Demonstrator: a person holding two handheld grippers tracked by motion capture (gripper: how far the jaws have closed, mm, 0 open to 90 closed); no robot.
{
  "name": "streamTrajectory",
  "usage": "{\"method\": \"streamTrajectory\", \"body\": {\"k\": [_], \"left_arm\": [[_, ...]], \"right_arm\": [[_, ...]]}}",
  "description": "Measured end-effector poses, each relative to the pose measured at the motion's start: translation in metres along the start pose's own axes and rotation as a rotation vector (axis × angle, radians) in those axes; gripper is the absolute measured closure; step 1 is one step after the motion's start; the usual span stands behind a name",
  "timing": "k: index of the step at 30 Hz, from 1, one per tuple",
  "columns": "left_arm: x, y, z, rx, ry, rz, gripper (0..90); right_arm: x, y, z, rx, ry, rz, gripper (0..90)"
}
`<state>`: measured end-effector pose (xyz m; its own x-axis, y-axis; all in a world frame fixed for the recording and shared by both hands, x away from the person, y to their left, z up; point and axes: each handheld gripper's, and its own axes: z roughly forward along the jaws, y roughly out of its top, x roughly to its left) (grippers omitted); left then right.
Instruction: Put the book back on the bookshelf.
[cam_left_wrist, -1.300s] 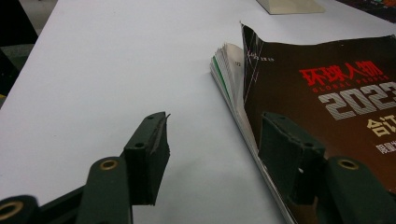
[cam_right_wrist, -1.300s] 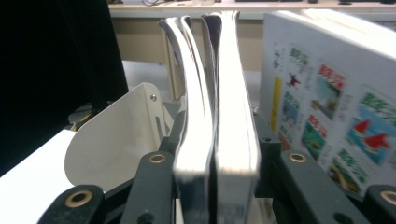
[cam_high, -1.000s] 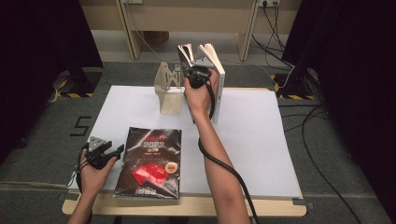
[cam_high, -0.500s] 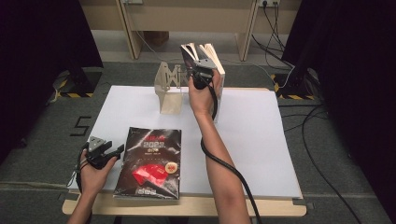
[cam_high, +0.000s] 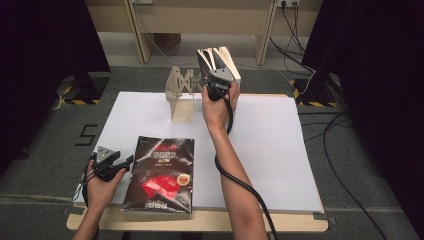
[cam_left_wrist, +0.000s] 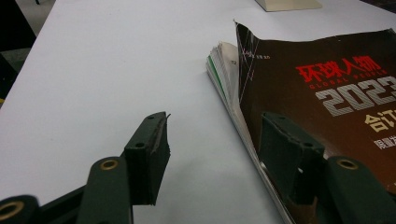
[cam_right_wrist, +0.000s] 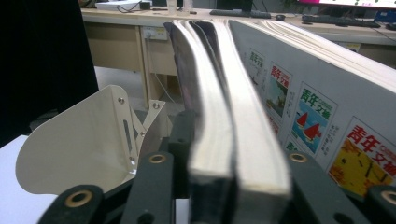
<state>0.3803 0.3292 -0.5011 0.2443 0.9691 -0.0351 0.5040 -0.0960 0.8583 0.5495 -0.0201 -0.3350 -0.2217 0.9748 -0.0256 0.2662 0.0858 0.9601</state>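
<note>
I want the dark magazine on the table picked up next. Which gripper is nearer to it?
Left. The left gripper sits at the dark magazine's left edge, jaws open with one over its cover. The right gripper is at the table's far side, around upright books beside the cream bookend.

Magazine (cam_left_wrist: 327, 93) cut off right; books' (cam_right_wrist: 243, 116) lower ends hidden behind fingers.

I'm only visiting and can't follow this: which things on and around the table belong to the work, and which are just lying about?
In the work:
- upright books between the right gripper jaws
- cream metal expanding bookend rack
- dark magazine with red lettering, lying flat by the open left gripper

Lying about:
- black cables on the floor
- yellow-and-black striped floor tape
</note>
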Motion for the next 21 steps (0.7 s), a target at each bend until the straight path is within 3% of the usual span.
{"method": "streamTrajectory", "body": {"k": [9, 11, 17, 21], "left_arm": [[-0.001, 0.0, 0.0, 0.006, 0.001, 0.012, 41.6], [-0.001, 0.0, 0.0, 0.003, 0.001, 0.012, 41.6], [-0.001, 0.0, 0.001, 0.01, 0.003, 0.016, 41.8], [-0.001, 0.0, 0.0, 0.007, 0.0, 0.012, 41.8]], "right_arm": [[-0.004, -0.002, -0.009, -0.001, 0.017, 0.024, 65.0], [-0.007, -0.001, -0.01, 0.013, 0.042, 0.057, 74.9], [-0.01, 0.003, -0.01, 0.049, 0.034, 0.141, 75.7], [-0.01, 0.003, -0.008, 0.041, 0.029, 0.148, 75.8]]}}
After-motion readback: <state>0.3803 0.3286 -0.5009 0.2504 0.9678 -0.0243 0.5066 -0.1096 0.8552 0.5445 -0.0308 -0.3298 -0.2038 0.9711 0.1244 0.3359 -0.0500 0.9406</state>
